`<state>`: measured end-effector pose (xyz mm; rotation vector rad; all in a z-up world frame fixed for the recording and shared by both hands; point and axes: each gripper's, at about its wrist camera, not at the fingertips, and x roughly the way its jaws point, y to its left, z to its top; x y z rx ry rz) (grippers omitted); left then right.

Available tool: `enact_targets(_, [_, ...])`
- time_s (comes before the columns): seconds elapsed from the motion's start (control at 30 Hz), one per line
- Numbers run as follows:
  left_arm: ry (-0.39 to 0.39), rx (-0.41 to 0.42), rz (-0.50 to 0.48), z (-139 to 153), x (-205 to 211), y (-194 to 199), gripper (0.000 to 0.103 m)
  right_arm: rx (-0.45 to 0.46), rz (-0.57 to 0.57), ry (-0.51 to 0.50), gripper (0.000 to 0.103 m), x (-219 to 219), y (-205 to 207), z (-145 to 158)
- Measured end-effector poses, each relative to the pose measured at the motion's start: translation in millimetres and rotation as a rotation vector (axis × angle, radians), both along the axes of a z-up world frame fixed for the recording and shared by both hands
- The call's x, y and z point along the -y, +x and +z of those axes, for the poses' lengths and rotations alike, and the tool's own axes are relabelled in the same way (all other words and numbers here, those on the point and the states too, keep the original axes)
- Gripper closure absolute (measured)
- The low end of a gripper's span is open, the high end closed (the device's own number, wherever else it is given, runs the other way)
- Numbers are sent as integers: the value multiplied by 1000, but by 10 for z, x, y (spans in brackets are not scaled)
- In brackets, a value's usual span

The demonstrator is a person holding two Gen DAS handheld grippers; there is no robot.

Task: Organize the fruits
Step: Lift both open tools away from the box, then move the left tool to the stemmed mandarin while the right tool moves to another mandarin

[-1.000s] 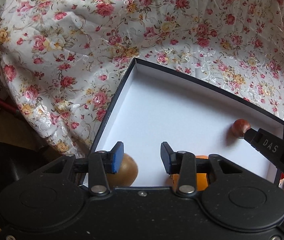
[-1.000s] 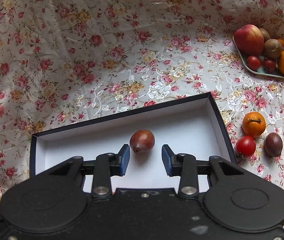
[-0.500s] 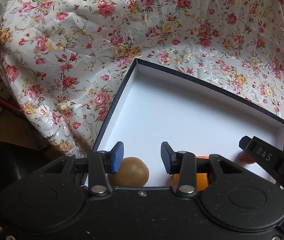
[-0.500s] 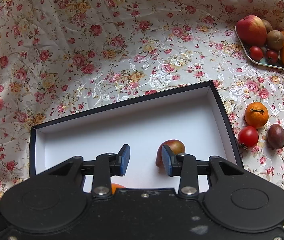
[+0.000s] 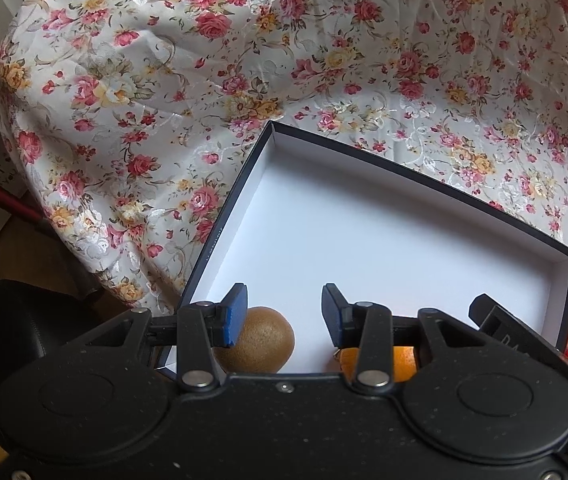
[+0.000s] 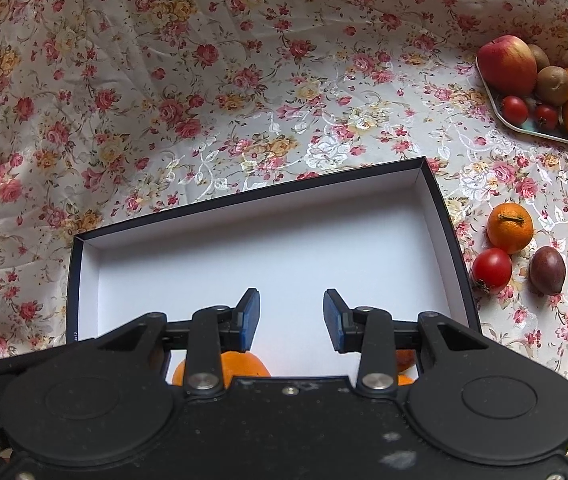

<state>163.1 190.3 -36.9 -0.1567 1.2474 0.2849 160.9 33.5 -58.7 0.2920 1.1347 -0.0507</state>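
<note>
A black box with a white inside (image 5: 220,236) lies on the flowered cloth. In the left wrist view a brown kiwi (image 5: 260,344) sits in the box's near corner, just behind my open left gripper (image 5: 284,316). An orange (image 5: 404,360) shows behind that gripper's right finger. One finger of the right gripper (image 5: 492,320) reaches in at the right. In the right wrist view my right gripper (image 6: 292,320) stands open over the box (image 6: 244,210) with nothing between its fingers. An orange (image 6: 240,366) and a reddish fruit (image 6: 404,358) lie mostly hidden under it.
Right of the box, loose on the cloth, are an orange (image 6: 510,228), a tomato (image 6: 491,270) and a dark purple fruit (image 6: 547,270). A tray (image 6: 524,126) at the far right holds an apple (image 6: 506,64), a kiwi, tomatoes and an orange. The cloth's edge drops off at the left.
The right gripper has drawn back from the reddish fruit, which now lies near the box's front edge under its right finger. The left gripper has barely moved.
</note>
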Motion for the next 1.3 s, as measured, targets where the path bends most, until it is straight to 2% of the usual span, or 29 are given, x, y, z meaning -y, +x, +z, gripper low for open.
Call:
enact_targets(0.23, [7,5,5,35,104,37,54,-2,-17,-2,64,149,-30,51])
enact_targets(0.77, [14,11,-60,100,576,118,54,-16,-74,-9,64,521,-35,131])
enact_targets(1.3, [17,12,-138,144,1123,342,54,-31,-135,-21,64,994,160,160])
